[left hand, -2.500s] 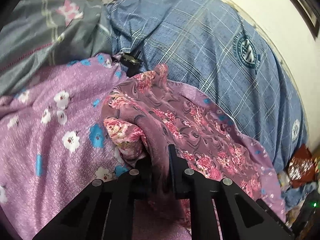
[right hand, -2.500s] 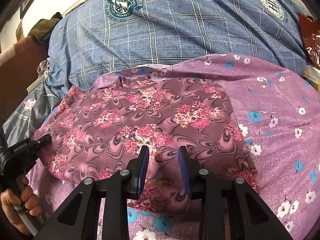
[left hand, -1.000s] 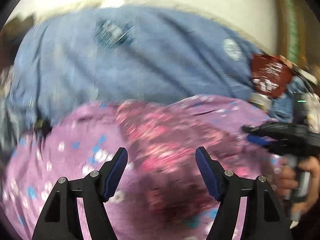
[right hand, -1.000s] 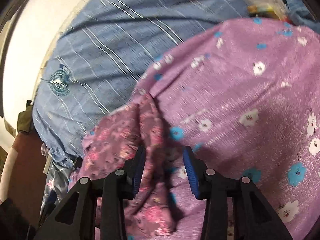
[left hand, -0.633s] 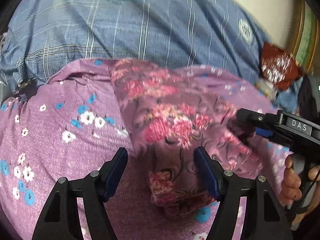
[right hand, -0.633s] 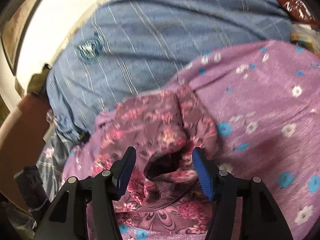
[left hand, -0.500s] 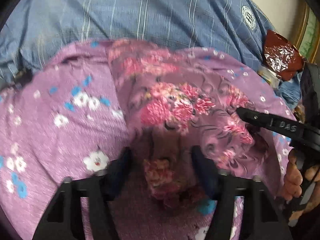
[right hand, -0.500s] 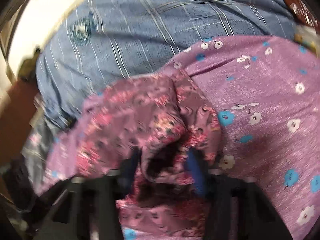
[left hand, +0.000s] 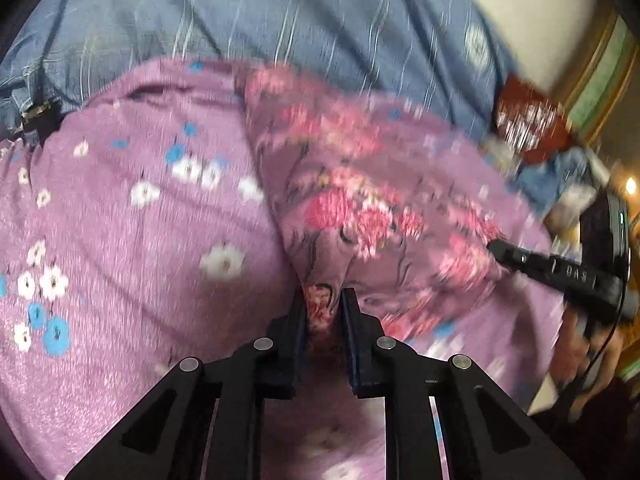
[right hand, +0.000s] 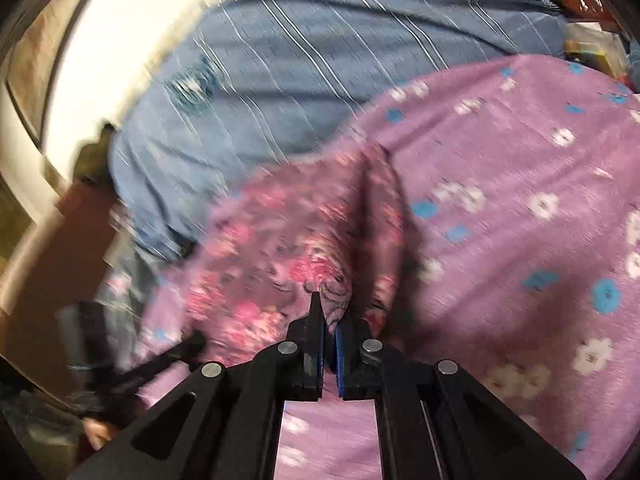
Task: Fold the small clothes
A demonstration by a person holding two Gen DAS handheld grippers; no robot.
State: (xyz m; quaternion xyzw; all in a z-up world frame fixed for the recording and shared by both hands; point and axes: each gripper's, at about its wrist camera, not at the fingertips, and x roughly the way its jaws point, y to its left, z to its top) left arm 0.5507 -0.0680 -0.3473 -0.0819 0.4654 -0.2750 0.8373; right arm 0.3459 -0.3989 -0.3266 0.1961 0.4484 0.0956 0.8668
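A small mauve garment with pink flowers [left hand: 360, 208] lies bunched on a purple flowered sheet [left hand: 132, 224]. My left gripper [left hand: 323, 308] is shut on the garment's near edge. In the right wrist view the same garment [right hand: 288, 240] lies folded in a ridge, and my right gripper [right hand: 329, 320] is shut on its near edge. The right gripper also shows at the right of the left wrist view [left hand: 560, 272], and the left one at the lower left of the right wrist view [right hand: 160, 360]. Both views are blurred by motion.
A blue plaid quilt [left hand: 280, 20] lies behind the sheet; it also shows in the right wrist view [right hand: 320, 60]. A dark red foil packet [left hand: 528, 124] and small clutter sit at the far right. A white wall [right hand: 100, 40] is behind the bed.
Both grippers were open over the garment half a second ago. Both have now moved down and closed on its near edge.
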